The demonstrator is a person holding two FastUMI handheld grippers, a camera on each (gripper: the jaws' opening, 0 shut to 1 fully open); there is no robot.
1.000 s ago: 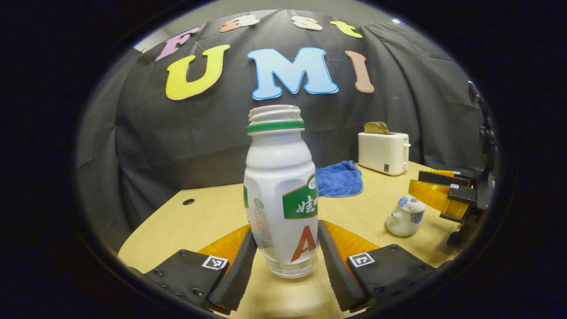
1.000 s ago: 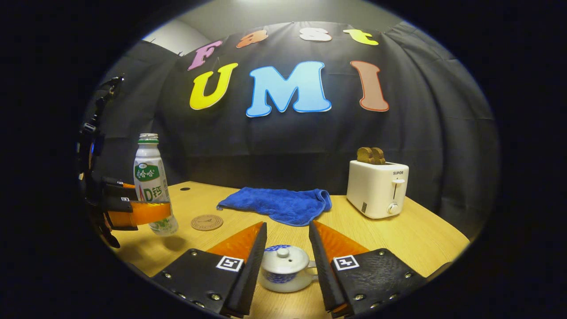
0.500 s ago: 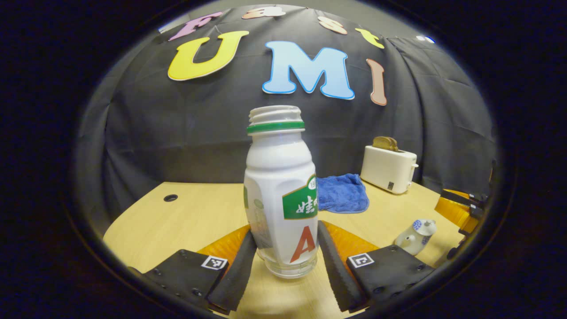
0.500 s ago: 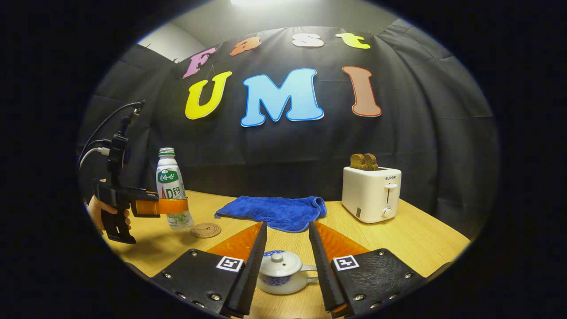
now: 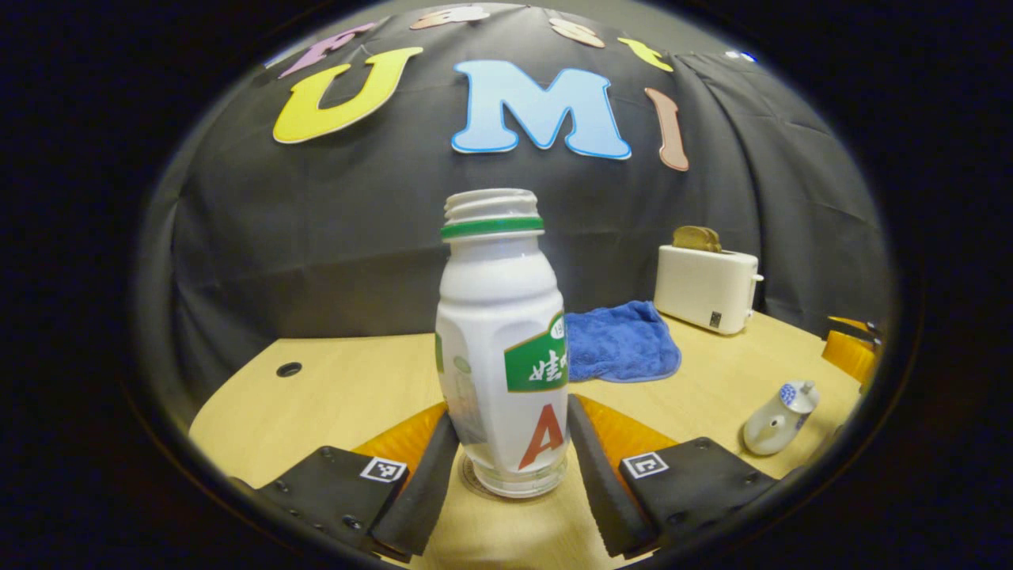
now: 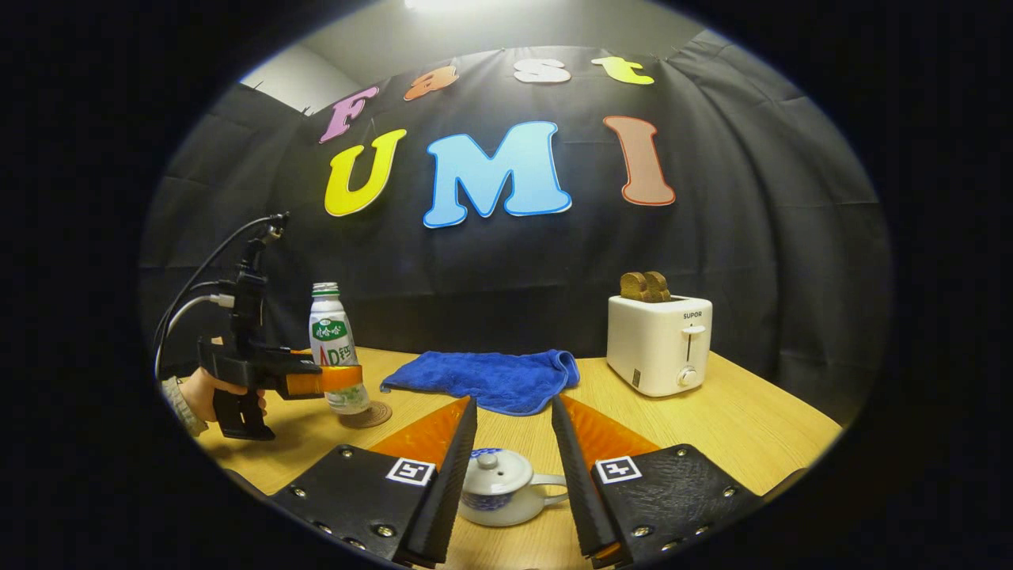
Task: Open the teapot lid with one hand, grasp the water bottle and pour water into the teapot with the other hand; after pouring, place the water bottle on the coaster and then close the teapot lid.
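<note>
The white water bottle (image 5: 502, 356), capless with a green neck ring, stands upright between my left gripper's (image 5: 510, 412) fingers, which press on both its sides. Its base rests on the round cork coaster (image 5: 473, 484). In the right gripper view the same bottle (image 6: 336, 360) sits on the coaster (image 6: 372, 415), held by the left gripper (image 6: 332, 381) in a person's hand. My right gripper (image 6: 513, 405) is open, its fingers on either side of the white-and-blue teapot (image 6: 497, 497), whose lid (image 6: 492, 469) is on. The teapot (image 5: 779, 410) also appears at the right in the left gripper view.
A blue cloth (image 6: 491, 378) lies at the back middle of the wooden table (image 6: 744, 427). A white toaster (image 6: 658, 344) with two bread slices stands at the back right. A small hole (image 5: 289, 369) is in the tabletop at the far left.
The left gripper has carried the bottle down and set it on the coaster, still gripping it. The right gripper has barely moved, with the teapot still between its open fingers.
</note>
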